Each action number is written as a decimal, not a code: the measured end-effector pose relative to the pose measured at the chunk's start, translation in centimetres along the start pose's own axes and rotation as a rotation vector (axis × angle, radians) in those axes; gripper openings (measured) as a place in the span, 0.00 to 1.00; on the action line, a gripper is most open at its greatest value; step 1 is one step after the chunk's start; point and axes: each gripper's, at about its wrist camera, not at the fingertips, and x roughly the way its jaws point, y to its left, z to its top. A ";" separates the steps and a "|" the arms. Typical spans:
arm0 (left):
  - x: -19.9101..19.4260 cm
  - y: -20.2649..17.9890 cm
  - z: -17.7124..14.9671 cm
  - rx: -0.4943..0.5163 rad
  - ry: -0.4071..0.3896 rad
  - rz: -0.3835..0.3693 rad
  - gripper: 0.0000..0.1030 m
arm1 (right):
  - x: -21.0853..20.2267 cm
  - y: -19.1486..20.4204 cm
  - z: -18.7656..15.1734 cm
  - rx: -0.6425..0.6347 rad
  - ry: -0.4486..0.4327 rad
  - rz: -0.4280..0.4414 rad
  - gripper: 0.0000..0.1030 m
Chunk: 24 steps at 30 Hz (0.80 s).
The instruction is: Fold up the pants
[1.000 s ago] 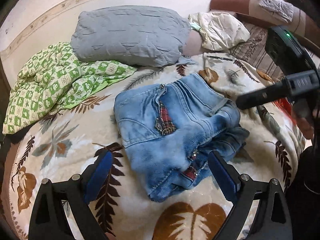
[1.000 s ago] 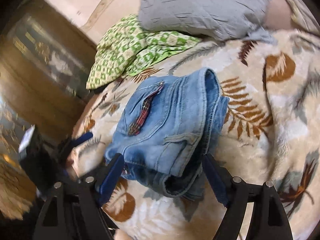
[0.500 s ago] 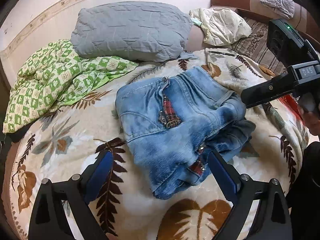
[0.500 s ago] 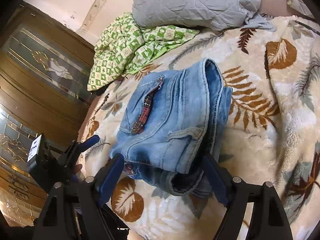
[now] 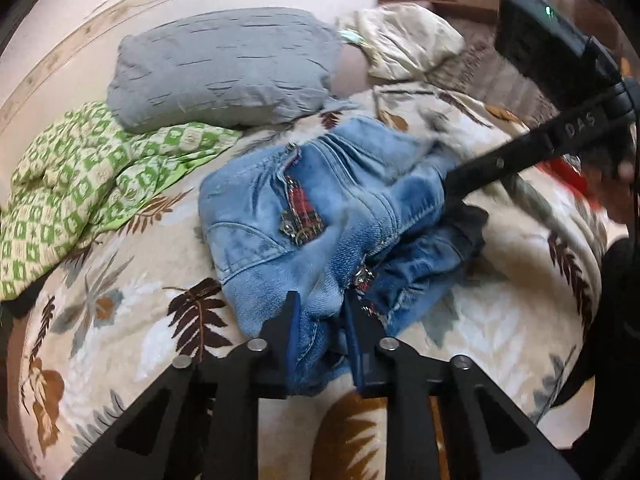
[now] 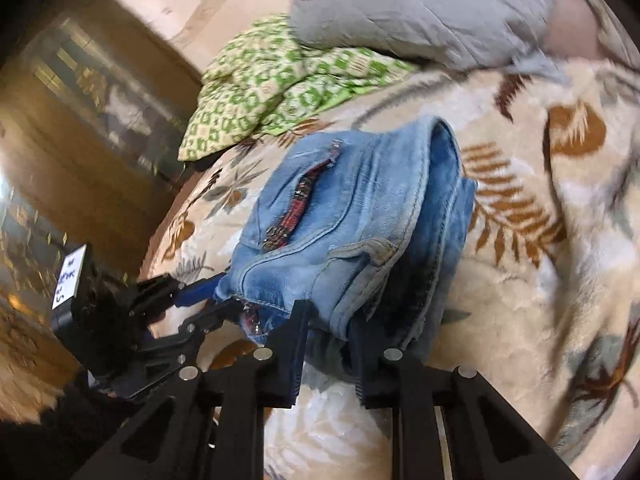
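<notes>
From your left wrist camera, the folded pants lie in a thick blue denim bundle on the leaf-patterned blanket that covers the bed, with a red plaid pocket trim facing up. Your left hand-held gripper has just been closing, and its jaws now pinch the near edge of the pants, with denim bunched between the blue pads. Beyond the bundle sit a gray pillow and a green checked cloth, both apart from the pants. Your right hand-held gripper reaches in from the right side of this view, its tip touching the bundle's right edge. From your right wrist camera, the same pants sit on the blanket, the folded layers stacked and the open edge turned toward you. Your right hand-held gripper has also just been closing; its jaws stand narrow and clamp the near denim edge between them. At the lower left of this view, your left hand-held gripper grips the bundle's left corner. The gray pillow and green cloth lie farther back, and a brown wooden cabinet stands beside the bed.
</notes>
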 end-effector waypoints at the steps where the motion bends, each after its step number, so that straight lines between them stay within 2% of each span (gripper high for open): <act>1: -0.1 0.2 -0.2 -0.009 0.003 -0.017 0.19 | -0.2 0.0 -0.3 -0.019 0.001 -0.006 0.12; 3: -0.2 0.6 -0.7 -0.025 -0.001 -0.061 0.18 | -0.1 -0.3 -1.0 -0.021 0.012 -0.004 0.12; 8: 1.2 0.0 -1.0 -0.009 0.042 -0.062 0.18 | 2.2 -1.8 -2.2 -0.006 0.054 -0.047 0.12; 12: 2.0 0.6 -1.5 -0.058 0.056 -0.099 0.18 | 3.1 -2.7 -2.9 0.026 0.053 -0.043 0.11; 19: 1.7 0.1 -1.0 -0.052 0.088 -0.074 0.20 | 2.6 -2.0 -3.2 -0.001 0.057 -0.076 0.12; 20: 1.4 0.4 -0.9 -0.066 0.086 -0.078 0.24 | 2.2 -1.8 -3.0 -0.003 0.048 -0.069 0.12; 21: 0.6 0.8 -0.5 -0.086 0.073 -0.095 0.32 | 1.5 -1.6 -2.9 0.005 0.039 -0.057 0.15; 23: -0.8 1.7 0.0 -0.115 0.052 -0.113 0.92 | 0.5 -1.5 -2.7 0.016 0.057 -0.040 0.15; 24: -1.6 2.1 0.3 -0.125 0.025 -0.105 0.98 | -0.2 -1.6 -2.6 0.019 0.063 -0.038 0.16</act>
